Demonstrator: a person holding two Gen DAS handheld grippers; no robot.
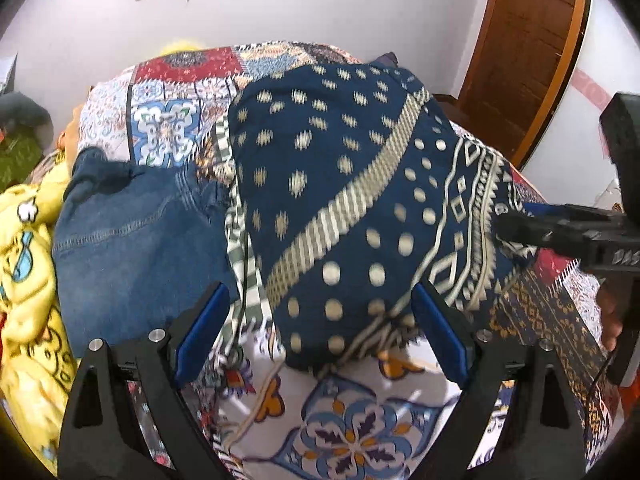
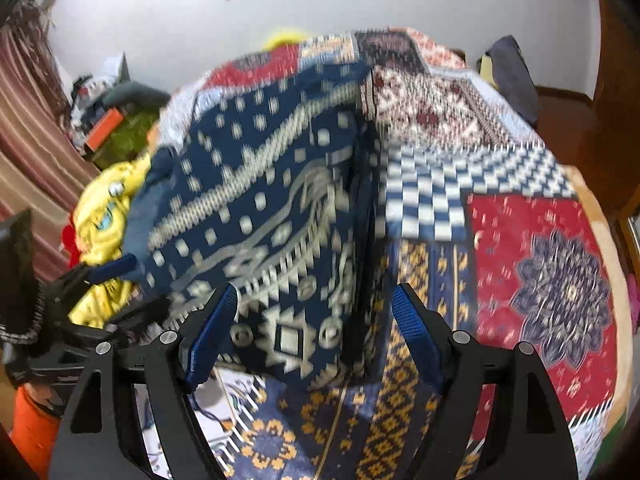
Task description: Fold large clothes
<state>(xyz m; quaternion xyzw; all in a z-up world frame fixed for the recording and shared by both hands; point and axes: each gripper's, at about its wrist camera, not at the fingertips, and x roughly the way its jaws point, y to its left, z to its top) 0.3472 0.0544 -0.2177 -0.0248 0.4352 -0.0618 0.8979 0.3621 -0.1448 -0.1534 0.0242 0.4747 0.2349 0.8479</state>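
Left gripper (image 1: 318, 304): two black plastic fingers shaped like tall triangles with triangular cut-outs, each lined on its inner face with a blue pad (image 1: 200, 330). Round silver screw heads (image 1: 156, 335) sit at the finger bases. The right gripper (image 2: 312, 308) has the same black frame, blue pads and silver screws. Seen from the left wrist camera, its black body carries pale raised letters, partly readable as "DAS", and a thin black cable (image 1: 596, 380) runs below it.
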